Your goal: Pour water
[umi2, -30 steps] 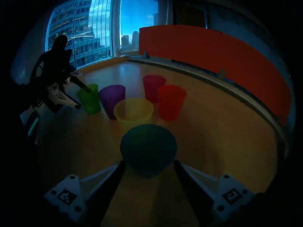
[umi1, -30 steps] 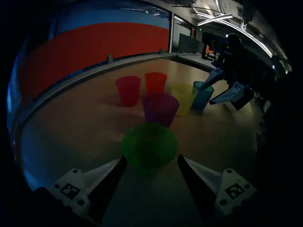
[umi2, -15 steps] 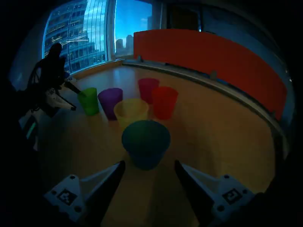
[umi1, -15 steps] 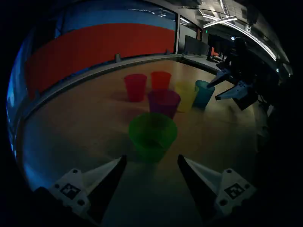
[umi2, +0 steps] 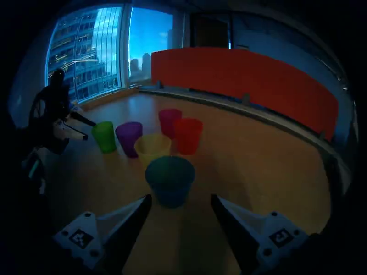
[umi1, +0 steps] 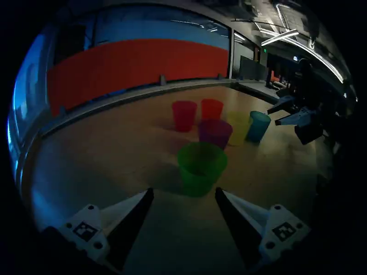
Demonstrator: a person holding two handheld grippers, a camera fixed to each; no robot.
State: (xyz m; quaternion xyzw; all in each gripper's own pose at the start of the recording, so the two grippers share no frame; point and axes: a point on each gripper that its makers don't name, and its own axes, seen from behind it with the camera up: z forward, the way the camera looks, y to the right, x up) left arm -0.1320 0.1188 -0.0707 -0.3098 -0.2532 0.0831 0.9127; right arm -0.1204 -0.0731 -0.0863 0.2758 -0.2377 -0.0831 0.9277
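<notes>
Several plastic cups stand upright in a cluster on the wooden table. In the left gripper view the green cup (umi1: 202,167) is nearest, just beyond my open left gripper (umi1: 183,201); behind it stand the purple cup (umi1: 214,133), pink cup (umi1: 184,115), red cup (umi1: 211,109), yellow cup (umi1: 238,126) and teal cup (umi1: 258,126). The right gripper (umi1: 286,115) hangs open past the teal cup. In the right gripper view the teal cup (umi2: 170,179) stands just ahead of my open right gripper (umi2: 180,206), with the yellow cup (umi2: 152,147), red cup (umi2: 187,135), pink cup (umi2: 169,121), purple cup (umi2: 129,137) and green cup (umi2: 104,135) beyond. The left gripper (umi2: 79,128) is beside the green cup.
A long orange panel (umi2: 257,82) runs along the table's far edge. Tall windows (umi2: 91,55) stand behind the person (umi2: 50,114) holding the far gripper. Bare wooden tabletop (umi2: 257,169) spreads beside the cups. The room is dim.
Both grippers have drawn back from their cups. The green cup and the teal cup, which sat between the fingertips a second ago, now stand apart ahead of them.
</notes>
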